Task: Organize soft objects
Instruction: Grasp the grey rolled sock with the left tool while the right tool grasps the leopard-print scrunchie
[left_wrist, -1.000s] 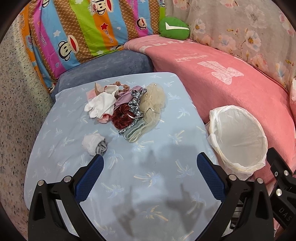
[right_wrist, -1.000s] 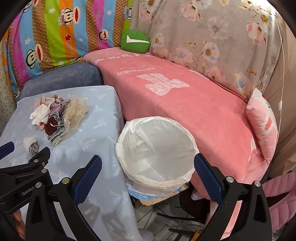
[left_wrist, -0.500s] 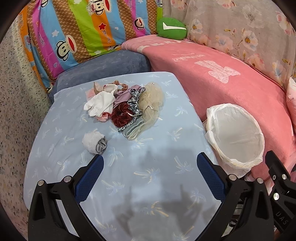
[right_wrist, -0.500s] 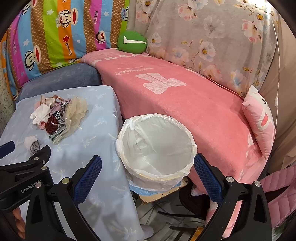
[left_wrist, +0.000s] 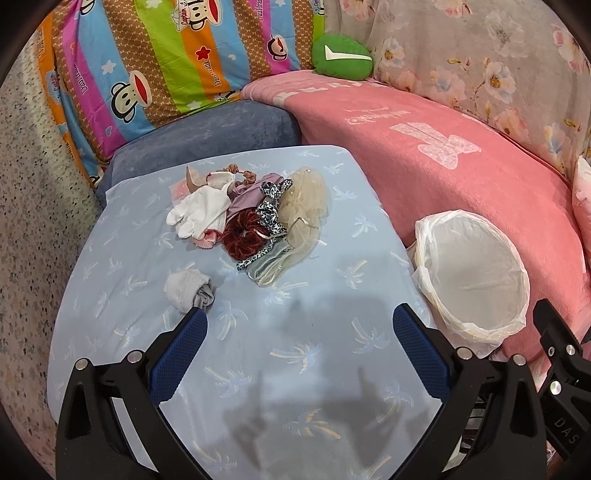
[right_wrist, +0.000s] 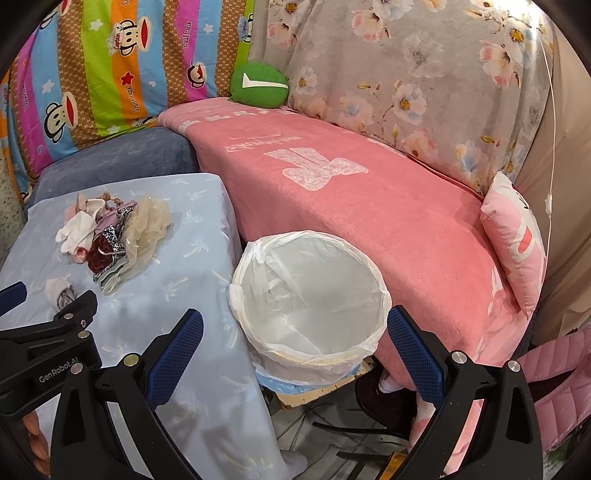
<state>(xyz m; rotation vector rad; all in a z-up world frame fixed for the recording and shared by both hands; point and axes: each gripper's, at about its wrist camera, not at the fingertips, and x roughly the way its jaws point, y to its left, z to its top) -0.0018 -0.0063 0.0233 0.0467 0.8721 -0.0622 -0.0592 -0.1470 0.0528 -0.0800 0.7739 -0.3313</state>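
Soft pile (left_wrist: 251, 218): white glove, maroon scrunchie, beige mesh; left gripper (left_wrist: 299, 332) and right gripper (right_wrist: 293, 332) spread.

Pile of soft things (left_wrist: 255, 218): lower layers buried, pink scrap (left_wrist: 205, 239) mostly under white glove (left_wrist: 199, 216), can't tell what it is. Bin (right_wrist: 308, 295) base hidden behind my right gripper (right_wrist: 294, 341) and table edge. My left gripper (left_wrist: 299, 339) handles cut off at frame bottom. Pink pillow (left_wrist: 583, 192) clipped by right edge in left view.
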